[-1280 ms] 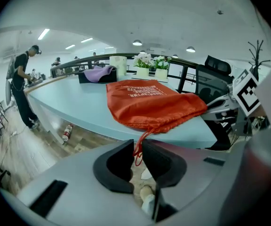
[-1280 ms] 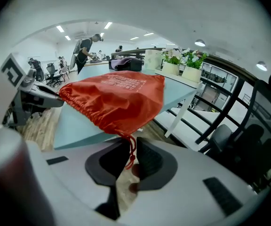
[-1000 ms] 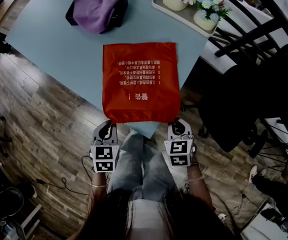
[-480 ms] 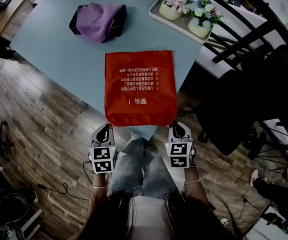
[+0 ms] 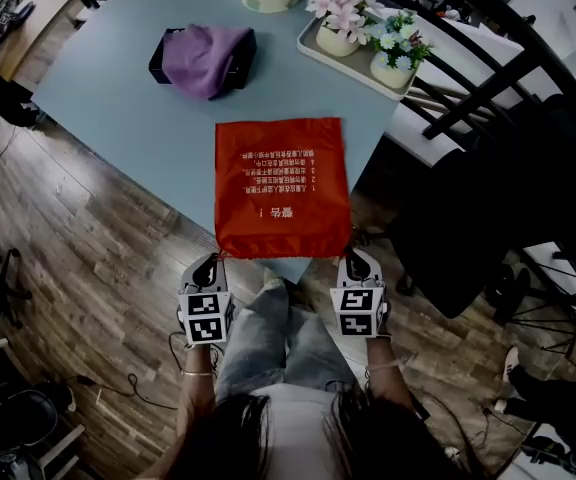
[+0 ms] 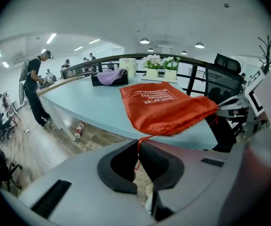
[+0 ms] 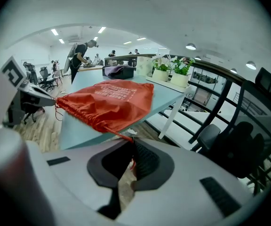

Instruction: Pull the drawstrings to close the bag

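Clamping drawstrings [image 6: 137, 149] in left tongs [image 5: 212, 264], right tongs [image 5: 352, 260], both shut tight. Red bag [image 5: 283, 183] unmoved at 6 o'clock edge of bench [image 5: 108, 78] since second ago; closing pull hardly begun.

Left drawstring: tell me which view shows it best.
Left gripper view. There the red drawstring runs from the orange bag's corner down between the left gripper's shut jaws. The head view shows only that gripper at the bag's corner, cord too thin to trace. The right gripper view shows a small loop far off.
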Available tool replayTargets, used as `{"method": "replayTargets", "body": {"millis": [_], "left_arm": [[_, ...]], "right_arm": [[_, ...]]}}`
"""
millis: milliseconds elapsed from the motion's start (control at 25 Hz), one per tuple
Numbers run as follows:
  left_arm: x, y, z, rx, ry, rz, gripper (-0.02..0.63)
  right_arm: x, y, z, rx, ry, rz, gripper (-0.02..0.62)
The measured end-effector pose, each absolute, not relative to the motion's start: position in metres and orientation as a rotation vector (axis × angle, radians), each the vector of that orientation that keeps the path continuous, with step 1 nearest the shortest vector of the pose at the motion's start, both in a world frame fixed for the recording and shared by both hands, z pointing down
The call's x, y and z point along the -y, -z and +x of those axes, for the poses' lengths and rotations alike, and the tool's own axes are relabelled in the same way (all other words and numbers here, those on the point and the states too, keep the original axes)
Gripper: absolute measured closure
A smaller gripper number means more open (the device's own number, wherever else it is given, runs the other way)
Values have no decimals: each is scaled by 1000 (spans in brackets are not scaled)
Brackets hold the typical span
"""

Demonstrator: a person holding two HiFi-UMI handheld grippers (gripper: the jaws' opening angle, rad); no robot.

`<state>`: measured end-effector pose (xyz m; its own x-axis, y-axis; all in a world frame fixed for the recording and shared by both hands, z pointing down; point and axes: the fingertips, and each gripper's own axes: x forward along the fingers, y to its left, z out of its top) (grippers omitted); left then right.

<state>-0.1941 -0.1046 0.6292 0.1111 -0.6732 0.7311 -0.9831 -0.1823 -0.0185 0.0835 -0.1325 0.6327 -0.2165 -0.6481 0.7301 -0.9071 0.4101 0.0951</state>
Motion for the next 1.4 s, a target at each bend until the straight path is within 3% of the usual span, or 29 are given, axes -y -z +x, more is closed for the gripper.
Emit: {"method": "replayTargets", "body": {"millis": [1400], "left_arm": [[115, -591, -226, 1690, -750, 1848, 588]], "right_arm": [[139, -596, 91, 1980, -548, 1449, 568]]}}
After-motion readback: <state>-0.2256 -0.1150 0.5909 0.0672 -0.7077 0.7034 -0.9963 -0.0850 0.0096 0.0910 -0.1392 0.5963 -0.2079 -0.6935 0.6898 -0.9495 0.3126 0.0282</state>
